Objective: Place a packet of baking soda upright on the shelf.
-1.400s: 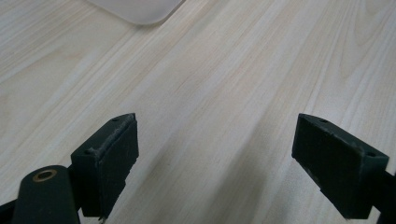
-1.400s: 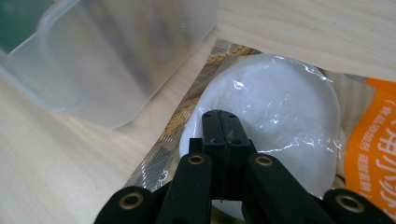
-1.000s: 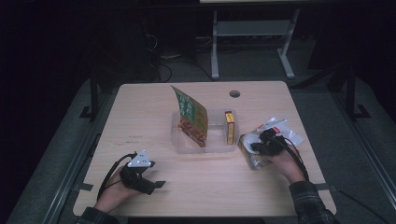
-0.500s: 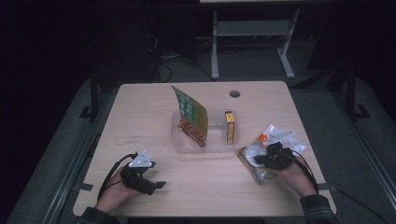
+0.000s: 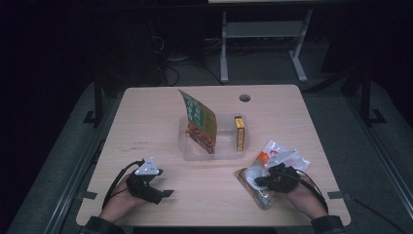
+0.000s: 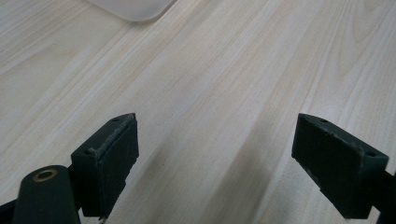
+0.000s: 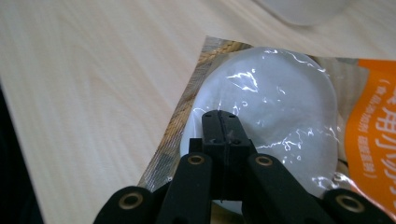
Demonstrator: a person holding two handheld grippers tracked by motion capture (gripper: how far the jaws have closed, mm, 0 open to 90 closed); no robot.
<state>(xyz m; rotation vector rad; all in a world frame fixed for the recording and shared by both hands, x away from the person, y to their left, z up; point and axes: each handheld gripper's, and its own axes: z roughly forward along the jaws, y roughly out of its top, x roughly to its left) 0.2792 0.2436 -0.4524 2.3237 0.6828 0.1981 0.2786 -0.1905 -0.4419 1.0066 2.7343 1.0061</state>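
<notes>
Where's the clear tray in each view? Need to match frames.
High view: clear tray at tabletop centre, upright pouch inside.
Left gripper view: its corner, top left edge.
Right gripper view: its corner, top edge, beyond bun packet.
Shared landmark: pale wooden tabletop.

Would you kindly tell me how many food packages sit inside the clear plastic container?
2. A tall green printed pouch stands leaning at the left end of the clear plastic container; a small yellow box stands on edge at the right end. Anything behind the pouch may be hidden.
</notes>
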